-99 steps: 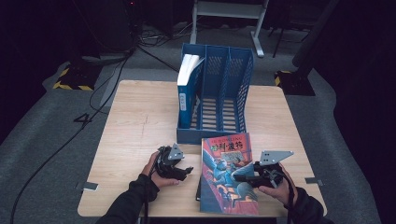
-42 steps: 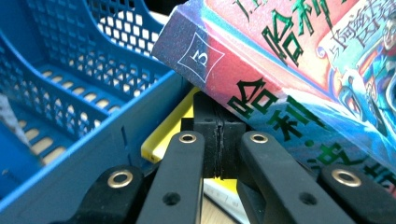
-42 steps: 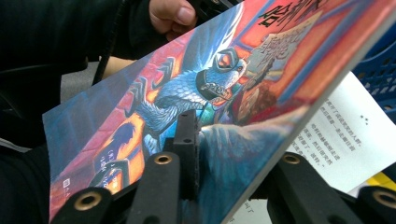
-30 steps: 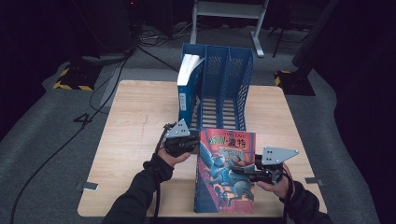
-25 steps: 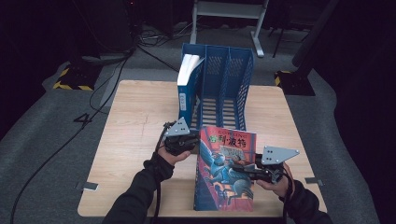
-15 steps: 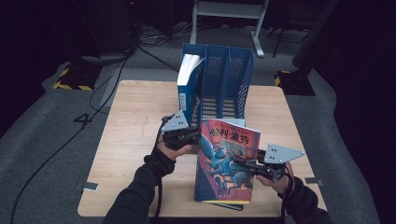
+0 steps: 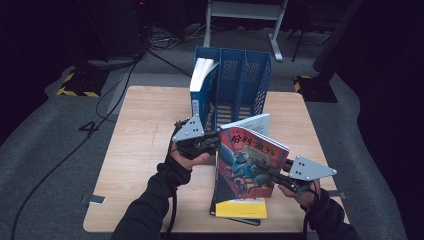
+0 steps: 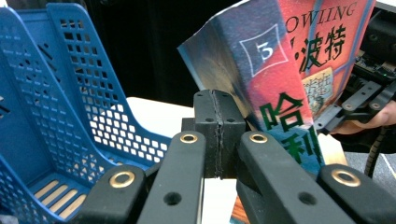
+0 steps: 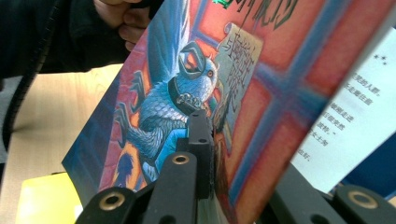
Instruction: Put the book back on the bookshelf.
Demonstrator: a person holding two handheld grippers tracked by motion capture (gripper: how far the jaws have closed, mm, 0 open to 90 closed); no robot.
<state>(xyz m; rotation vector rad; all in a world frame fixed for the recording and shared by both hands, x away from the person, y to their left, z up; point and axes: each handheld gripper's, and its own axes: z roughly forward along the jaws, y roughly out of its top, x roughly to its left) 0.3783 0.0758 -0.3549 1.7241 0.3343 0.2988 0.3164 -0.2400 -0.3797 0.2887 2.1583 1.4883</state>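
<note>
- I hold the red book (image 7: 250,162) tilted above the table (image 7: 145,130), just in front of the blue rack (image 7: 240,82).
- My left gripper (image 7: 210,145) is at the book's spine edge, on the side nearest the rack; its pads (image 8: 219,135) are pressed together, and I cannot tell whether they pinch any of the book.
- My right gripper (image 7: 280,175) has just been closing; it is clamped on the cover (image 9: 261,93) at the edge away from the rack, with a white page (image 9: 350,121) behind.
- A yellow book (image 7: 241,207) lies flat on the table under the red one, farther from the rack.
- A thick book (image 7: 201,82) stands in the rack's left slot.
</note>
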